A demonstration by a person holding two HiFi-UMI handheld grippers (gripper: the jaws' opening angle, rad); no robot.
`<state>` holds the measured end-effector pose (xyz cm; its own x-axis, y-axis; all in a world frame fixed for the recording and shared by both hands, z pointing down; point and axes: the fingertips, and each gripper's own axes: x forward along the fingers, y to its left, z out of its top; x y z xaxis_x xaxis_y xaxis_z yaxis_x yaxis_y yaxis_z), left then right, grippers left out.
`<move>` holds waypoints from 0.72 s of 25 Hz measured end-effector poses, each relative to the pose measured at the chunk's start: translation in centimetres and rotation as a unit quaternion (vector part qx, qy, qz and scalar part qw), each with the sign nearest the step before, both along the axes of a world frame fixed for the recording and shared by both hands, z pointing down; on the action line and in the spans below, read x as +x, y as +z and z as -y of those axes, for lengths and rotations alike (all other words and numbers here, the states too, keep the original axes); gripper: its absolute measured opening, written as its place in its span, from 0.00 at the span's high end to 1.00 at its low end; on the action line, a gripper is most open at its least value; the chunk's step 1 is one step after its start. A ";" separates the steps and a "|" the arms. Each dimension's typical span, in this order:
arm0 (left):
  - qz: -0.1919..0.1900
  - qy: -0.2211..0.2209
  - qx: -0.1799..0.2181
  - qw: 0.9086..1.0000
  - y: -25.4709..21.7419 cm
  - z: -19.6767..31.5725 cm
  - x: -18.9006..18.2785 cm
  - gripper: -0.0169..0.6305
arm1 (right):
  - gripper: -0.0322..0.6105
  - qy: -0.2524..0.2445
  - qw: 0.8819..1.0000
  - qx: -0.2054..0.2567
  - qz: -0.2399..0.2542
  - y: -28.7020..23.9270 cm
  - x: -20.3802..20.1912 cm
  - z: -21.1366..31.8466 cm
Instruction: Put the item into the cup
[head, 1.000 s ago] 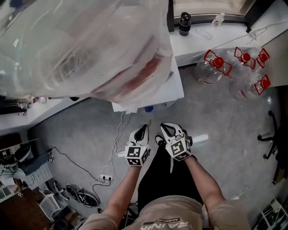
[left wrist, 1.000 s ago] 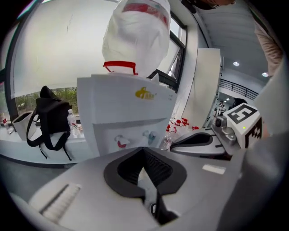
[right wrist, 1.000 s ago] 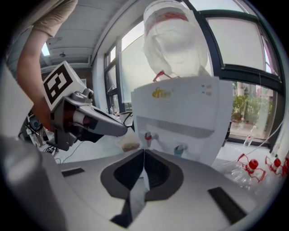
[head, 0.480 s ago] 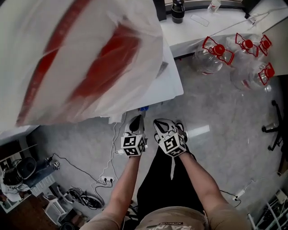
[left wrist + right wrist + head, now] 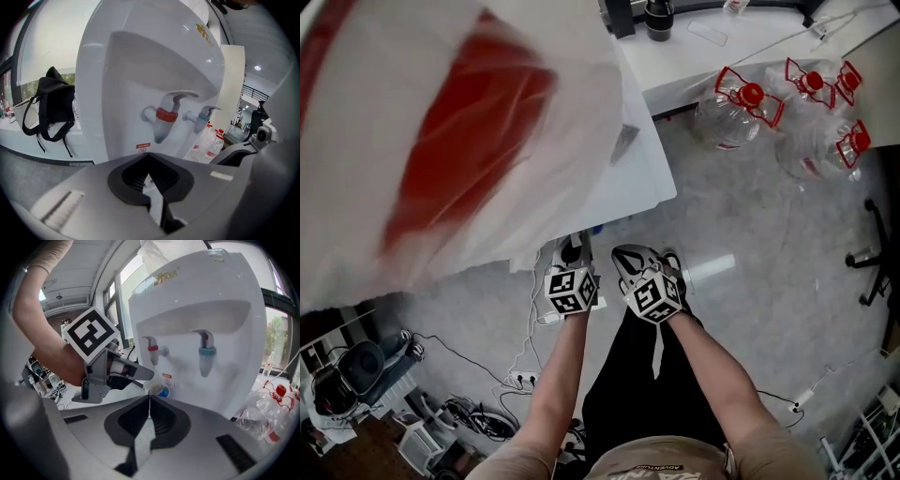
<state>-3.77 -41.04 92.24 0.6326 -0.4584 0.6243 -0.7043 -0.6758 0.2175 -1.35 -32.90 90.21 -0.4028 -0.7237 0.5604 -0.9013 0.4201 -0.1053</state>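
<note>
Both grippers are held side by side low in front of a white water dispenser [image 5: 639, 178], which has a red tap [image 5: 153, 350] and a blue tap [image 5: 206, 353]. My left gripper [image 5: 571, 247] has its jaws together with nothing between them, as the left gripper view [image 5: 150, 164] also shows. My right gripper [image 5: 627, 256] is shut and empty too [image 5: 149, 400]. In the right gripper view a small white and blue cup [image 5: 159, 389] shows just past the left gripper's fingertip [image 5: 149, 374]. Whether they touch I cannot tell. No loose item is visible.
A white and red plastic bag [image 5: 459, 122] fills the head view's upper left. Several clear water bottles with red caps [image 5: 750, 103] stand on the floor at the right. Cables and a power strip [image 5: 523, 375] lie at the lower left. A black backpack [image 5: 52, 104] rests on a counter.
Both grippers have moved forward and a little left, closer to the dispenser's front. The head view has shifted, so the bag looms larger. Both stay shut.
</note>
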 end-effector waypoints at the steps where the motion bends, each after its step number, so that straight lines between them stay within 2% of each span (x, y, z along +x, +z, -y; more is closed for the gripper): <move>1: -0.002 -0.001 -0.003 1.000 0.2 0.2 0.0 0.96 | 0.93 0.000 1.000 -0.001 0.001 0.1 0.0 0.1; 12: 0.026 0.001 0.006 1.000 1.9 0.2 0.4 0.96 | 0.93 0.001 1.000 -0.016 0.004 1.4 0.7 -1.5; 18: 0.015 0.008 0.008 1.000 1.6 0.3 0.6 0.96 | 0.93 0.003 1.000 -0.024 0.010 1.7 0.6 -1.8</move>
